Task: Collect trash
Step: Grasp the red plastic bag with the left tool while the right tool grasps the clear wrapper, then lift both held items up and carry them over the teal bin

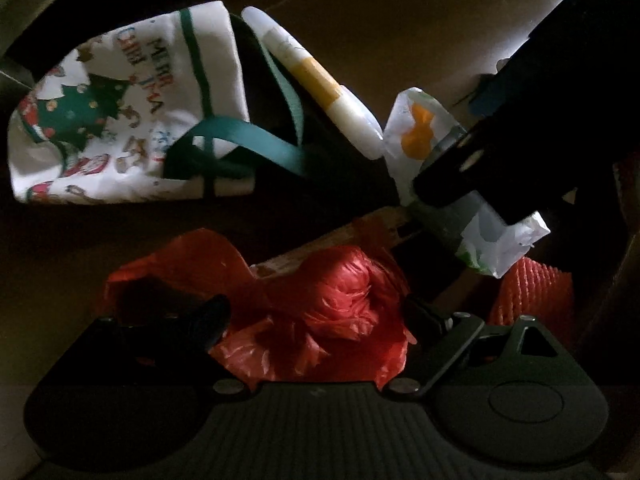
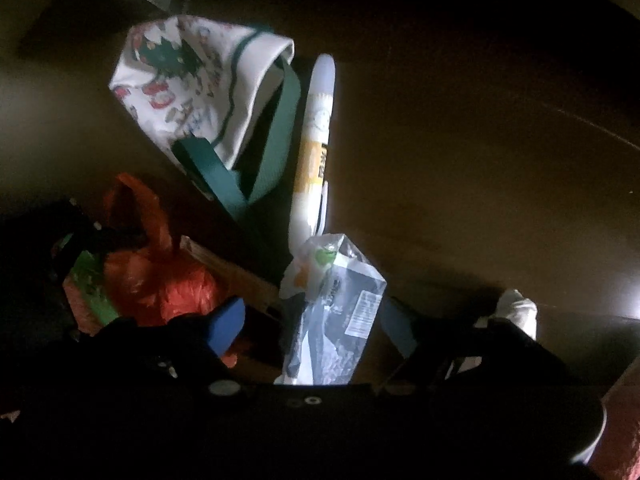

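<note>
Dim light here, so bear with me. Biggest on the brown table is the Christmas-print tote bag, lying slack at ten o'clock in the left wrist view, its green straps flopped loose; soft cloth, best lifted by a strap or the mouth hem.

Next, the red plastic bag, bunched at six o'clock right between the fingers of the left gripper. It looks feather-light, crinkly and slippery, so a pinch on the gathered knot should hold best; whether the left gripper is clenched on it, I cannot tell.

Then the white tube with its orange band, at twelve o'clock beside the tote: stiff, likely to roll.

Smallest, the clear snack wrapper, pinched by the right gripper; thin, slick film.
</note>
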